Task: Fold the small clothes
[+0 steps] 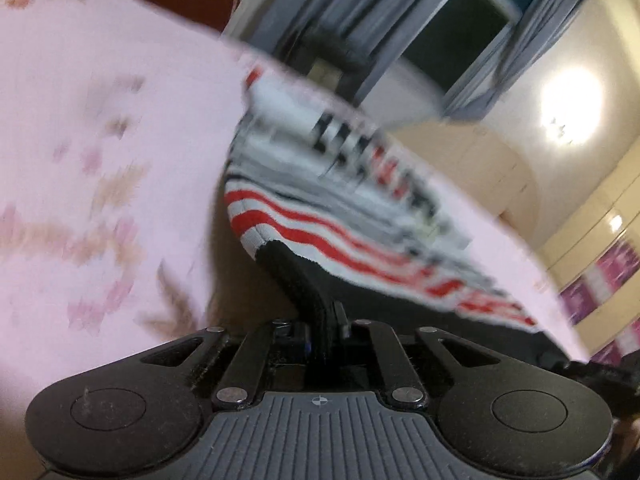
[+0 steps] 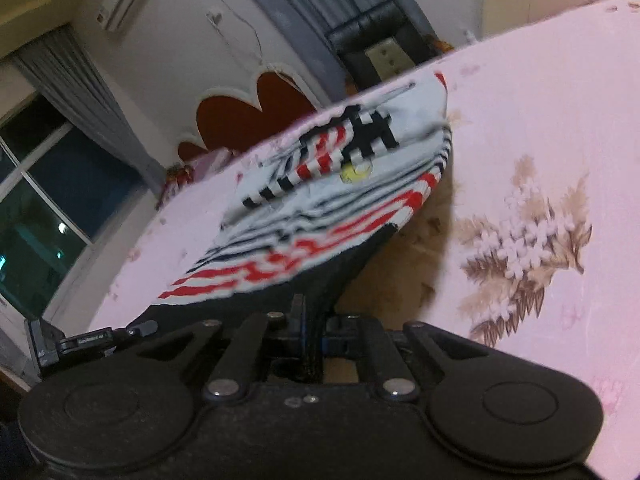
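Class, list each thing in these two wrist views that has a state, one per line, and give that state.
Left gripper: shut on the garment's black hem.
Right gripper: shut on the same black hem.
Striped garment: partly folded, lying on the sheet, near edge lifted.
Pink floral bedsheet: spread flat under the garment.
Grey curtains: drawn open.
Lamp: lit.

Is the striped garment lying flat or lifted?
Partly lifted: both grippers, left gripper and right gripper, pinch the striped garment by its black hem above the pink sheet.
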`<state>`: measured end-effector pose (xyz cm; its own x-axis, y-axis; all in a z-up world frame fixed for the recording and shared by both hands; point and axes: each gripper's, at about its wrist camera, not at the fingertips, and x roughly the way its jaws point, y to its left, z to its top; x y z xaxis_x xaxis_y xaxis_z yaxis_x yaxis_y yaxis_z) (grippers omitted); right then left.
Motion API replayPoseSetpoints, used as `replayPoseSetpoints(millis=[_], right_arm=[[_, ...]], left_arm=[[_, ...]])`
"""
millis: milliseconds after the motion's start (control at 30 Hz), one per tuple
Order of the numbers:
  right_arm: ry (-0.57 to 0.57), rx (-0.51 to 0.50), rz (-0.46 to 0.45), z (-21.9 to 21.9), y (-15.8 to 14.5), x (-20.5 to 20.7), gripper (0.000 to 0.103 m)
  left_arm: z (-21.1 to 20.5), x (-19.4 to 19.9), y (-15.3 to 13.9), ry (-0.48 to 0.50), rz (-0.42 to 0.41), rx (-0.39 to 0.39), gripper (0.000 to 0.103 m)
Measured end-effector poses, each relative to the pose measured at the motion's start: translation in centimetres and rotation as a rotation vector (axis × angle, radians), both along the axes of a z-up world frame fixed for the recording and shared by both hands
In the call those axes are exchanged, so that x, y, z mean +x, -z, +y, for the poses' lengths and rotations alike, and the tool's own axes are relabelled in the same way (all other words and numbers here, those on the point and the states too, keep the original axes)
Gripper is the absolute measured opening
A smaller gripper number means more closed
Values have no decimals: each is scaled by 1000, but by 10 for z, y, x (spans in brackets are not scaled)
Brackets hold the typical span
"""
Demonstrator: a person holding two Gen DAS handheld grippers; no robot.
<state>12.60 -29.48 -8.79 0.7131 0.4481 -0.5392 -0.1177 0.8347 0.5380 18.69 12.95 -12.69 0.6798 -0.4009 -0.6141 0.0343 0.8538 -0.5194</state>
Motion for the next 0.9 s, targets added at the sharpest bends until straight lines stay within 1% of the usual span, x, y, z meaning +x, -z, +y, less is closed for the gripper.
replayPoseSetpoints(millis=[33, 67, 100, 167, 267, 367, 500, 567, 700, 900], right_arm=[[-3, -28, 44, 0, 13, 4, 6], [12, -63, 123, 1, 31, 9, 6], [31, -69, 174, 0, 42, 13, 6], [58, -7, 162, -5, 48, 7, 6], [73, -1, 153, -5, 47, 4, 6], [79, 4, 150, -6, 50, 6, 6], [86, 7, 105, -2, 38, 4, 6], [84, -4, 79, -2, 30, 4, 6], [85, -14, 19, -2, 10, 9, 6], [80, -46, -71, -5, -29, 25, 6]], left_arm=[[-3, 2, 12, -1, 42, 24, 8], [-2, 0, 17, -16, 38, 6, 8], [-1, -2, 18, -33, 34, -20, 8], [-2, -4, 15, -49, 25, -31, 8], [-5, -7, 15, -52, 18, -20, 8], [-2, -9, 16, -82, 13, -51, 8], [0, -17, 17, -136, -14, -122, 8], [1, -20, 13, -153, -28, -144, 8], [0, -17, -9, -154, -86, -140, 8], [0, 10, -50, -134, -162, -132, 8]])
